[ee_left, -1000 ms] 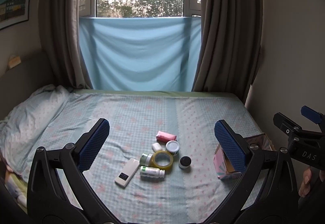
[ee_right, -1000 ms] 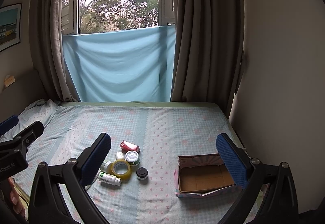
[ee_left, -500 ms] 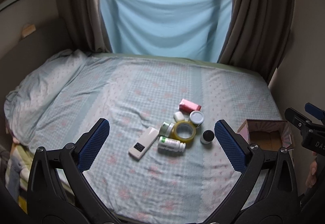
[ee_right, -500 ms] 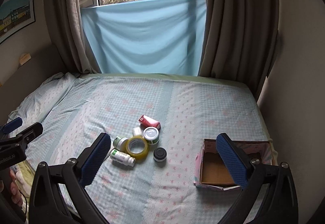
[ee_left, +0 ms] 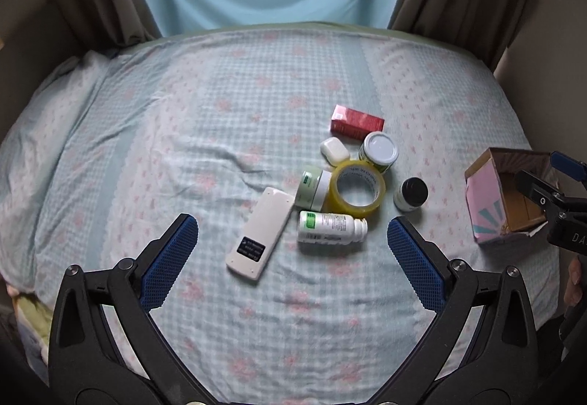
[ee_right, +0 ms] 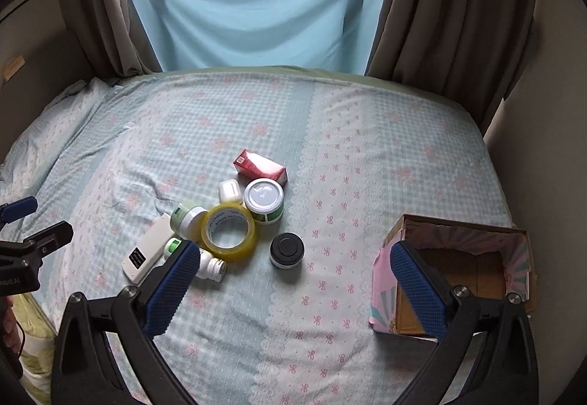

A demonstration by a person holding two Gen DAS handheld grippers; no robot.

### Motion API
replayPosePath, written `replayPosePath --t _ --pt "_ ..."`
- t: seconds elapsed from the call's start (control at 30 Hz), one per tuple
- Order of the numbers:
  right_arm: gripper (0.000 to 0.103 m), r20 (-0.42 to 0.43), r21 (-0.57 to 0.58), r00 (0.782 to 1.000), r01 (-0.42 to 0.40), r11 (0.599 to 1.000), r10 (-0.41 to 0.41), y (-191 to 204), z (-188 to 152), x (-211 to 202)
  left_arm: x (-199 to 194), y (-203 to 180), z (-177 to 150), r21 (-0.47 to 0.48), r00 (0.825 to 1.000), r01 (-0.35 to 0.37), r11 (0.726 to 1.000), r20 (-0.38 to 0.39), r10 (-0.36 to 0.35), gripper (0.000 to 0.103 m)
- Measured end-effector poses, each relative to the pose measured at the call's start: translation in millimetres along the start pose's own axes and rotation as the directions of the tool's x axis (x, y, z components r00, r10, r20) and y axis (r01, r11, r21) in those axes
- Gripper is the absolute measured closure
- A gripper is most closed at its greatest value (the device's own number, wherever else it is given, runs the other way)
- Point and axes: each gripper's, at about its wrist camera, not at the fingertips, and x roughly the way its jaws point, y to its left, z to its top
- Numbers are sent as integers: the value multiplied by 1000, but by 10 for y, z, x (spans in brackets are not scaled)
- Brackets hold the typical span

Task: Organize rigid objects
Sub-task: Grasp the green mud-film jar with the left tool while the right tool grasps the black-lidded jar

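Note:
A cluster lies mid-bed: a red carton (ee_left: 356,122), a white case (ee_left: 334,151), a white-lidded green jar (ee_left: 379,152), a yellow tape roll (ee_left: 357,189), a pale green jar (ee_left: 312,188), a black-lidded jar (ee_left: 411,194), a white pill bottle (ee_left: 331,227) on its side and a white remote (ee_left: 261,232). An open pink cardboard box (ee_right: 455,269) stands at the right. My left gripper (ee_left: 291,256) hovers open above the remote and bottle. My right gripper (ee_right: 293,282) hangs open between the black-lidded jar (ee_right: 287,251) and the box, holding nothing.
The bed (ee_left: 183,133) carries a blue checked sheet with wrinkles left of the cluster. Brown curtains (ee_right: 440,19) and a light blue cloth (ee_right: 256,1) close off the far side. A wall (ee_right: 550,148) runs along the right edge of the bed.
Both grippers have tilted down and come closer to the bed; the objects and box now look larger and nearer. Nothing on the bed has moved.

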Motion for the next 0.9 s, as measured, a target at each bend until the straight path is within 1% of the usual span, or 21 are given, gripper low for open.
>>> replayPosePath --t 0.1,0.17,0.27,0.4,0.43,0.47,0.6,0.67,0.7,0.73,0.8,0.87,0.9 --pt "0 -72 5 997 30 1000 -30 39 -13 414 487 -10 115 71 997 36 997 -70 -31 1" --pt "0 -113 8 993 45 999 -44 57 -41 666 808 -40 176 115 992 59 992 -119 -45 1" --pt "0 -186 0 981 57 998 -56 74 -101 1070 1280 -115 216 171 978 92 981 -198 -57 1" --pt "1 -283 -13 958 55 998 -56 71 -194 1569 1791 -174 232 225 957 127 966 -284 -60 1" --pt "5 -308 -17 950 51 999 -53 64 -211 1681 1893 -191 233 235 953 131 963 -299 -57 1" --pt "7 -334 -19 941 46 999 -50 67 -230 1786 1980 -205 238 244 947 136 960 -315 -54 1" --pt "8 -403 -27 914 39 999 -47 41 -254 2148 2317 -218 268 257 926 146 955 -376 -40 1" --pt "10 -430 -33 901 44 998 -54 32 -267 2305 2463 -233 256 264 914 146 953 -405 -28 4" --pt "11 -443 -32 895 43 999 -52 25 -277 2369 2530 -236 250 268 909 145 953 -417 -21 8" --pt "14 -457 -30 888 43 999 -51 22 -287 2427 2584 -238 242 270 904 144 952 -428 -15 10" --pt "16 -486 -31 872 46 998 -55 24 -313 2540 2675 -245 233 268 894 149 952 -447 -14 10" --pt "20 -500 -30 865 36 999 -46 35 -328 2616 2738 -247 231 273 889 147 951 -457 -6 11" --pt "21 -502 -33 864 32 999 -45 44 -329 2643 2765 -248 227 278 888 147 949 -461 -2 16"
